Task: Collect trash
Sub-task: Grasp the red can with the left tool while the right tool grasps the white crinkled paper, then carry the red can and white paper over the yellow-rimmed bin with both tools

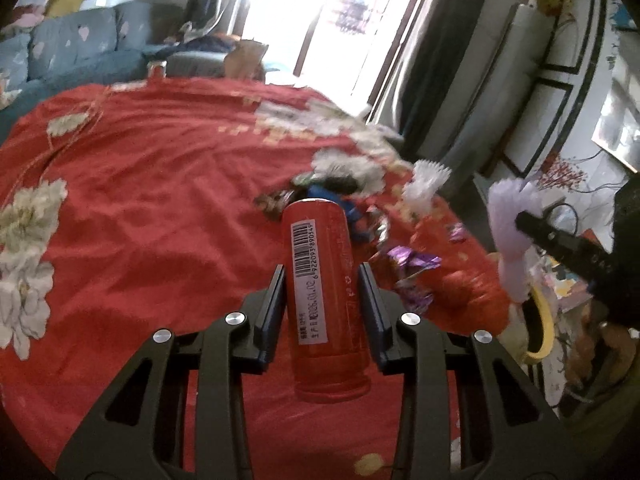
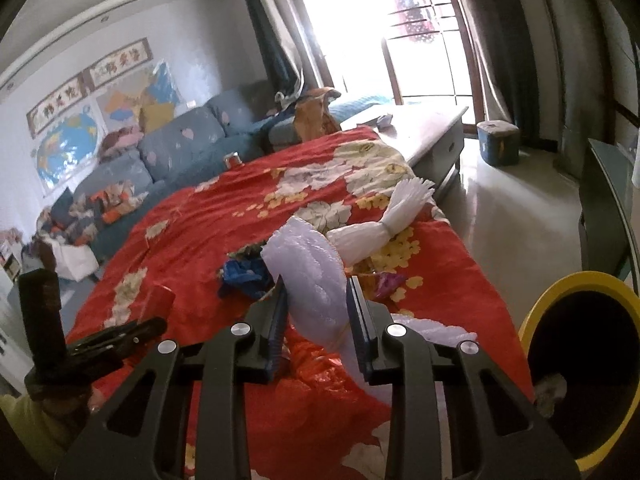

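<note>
My left gripper [image 1: 322, 268] is shut on a red can [image 1: 326, 300] with a white barcode label, held just above the red floral cloth [image 1: 140, 200]. My right gripper [image 2: 317, 280] is shut on a pale white foam net sleeve [image 2: 312, 264]. Behind them on the cloth lie a tied white plastic bag [image 2: 384, 228], a crumpled blue wrapper [image 2: 244, 276] and purple wrappers [image 1: 412, 260]. A black bin with a yellow rim [image 2: 536, 312] stands open at the right, beside the cloth's edge. In the right wrist view the left gripper with the can [image 2: 160, 300] shows at the lower left.
A blue sofa [image 2: 180, 148] piled with clothes runs along the far left. A white low table [image 2: 424, 128] and a blue stool [image 2: 498, 142] stand by the bright window. A dark chair [image 2: 604, 208] is at the right. Another small can [image 2: 232, 159] sits at the cloth's far edge.
</note>
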The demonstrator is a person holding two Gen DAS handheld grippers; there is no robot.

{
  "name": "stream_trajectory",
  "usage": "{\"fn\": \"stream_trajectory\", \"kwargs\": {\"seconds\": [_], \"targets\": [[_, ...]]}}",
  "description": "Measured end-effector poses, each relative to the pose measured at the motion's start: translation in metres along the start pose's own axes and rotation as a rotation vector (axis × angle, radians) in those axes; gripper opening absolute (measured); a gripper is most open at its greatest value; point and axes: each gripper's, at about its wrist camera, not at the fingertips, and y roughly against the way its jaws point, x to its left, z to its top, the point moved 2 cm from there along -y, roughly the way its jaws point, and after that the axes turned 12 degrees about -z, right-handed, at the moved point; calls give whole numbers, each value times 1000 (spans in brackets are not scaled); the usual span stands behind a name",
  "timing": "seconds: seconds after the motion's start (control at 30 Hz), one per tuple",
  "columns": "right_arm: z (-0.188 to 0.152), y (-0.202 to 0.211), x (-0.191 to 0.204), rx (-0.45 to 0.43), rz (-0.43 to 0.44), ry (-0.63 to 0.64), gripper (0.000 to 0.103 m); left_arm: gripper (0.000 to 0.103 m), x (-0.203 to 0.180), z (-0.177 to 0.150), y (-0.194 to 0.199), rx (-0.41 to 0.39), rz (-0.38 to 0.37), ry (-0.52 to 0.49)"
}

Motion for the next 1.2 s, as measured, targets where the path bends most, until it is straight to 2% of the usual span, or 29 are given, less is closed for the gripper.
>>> {"fn": "stream_trajectory", "kwargs": {"seconds": [0.27,0.6,1.2], "targets": [[2,14,-1,-29,15,-25,27,28,-30,9,6,-37,-54,-56],[8,30,-3,-60,24,-30,27,28,-58,15,0,-41,-96,-102],[14,53,-53,-104,-67,-123,27,28,-118,29,-24,-27,-173,-204]]}}
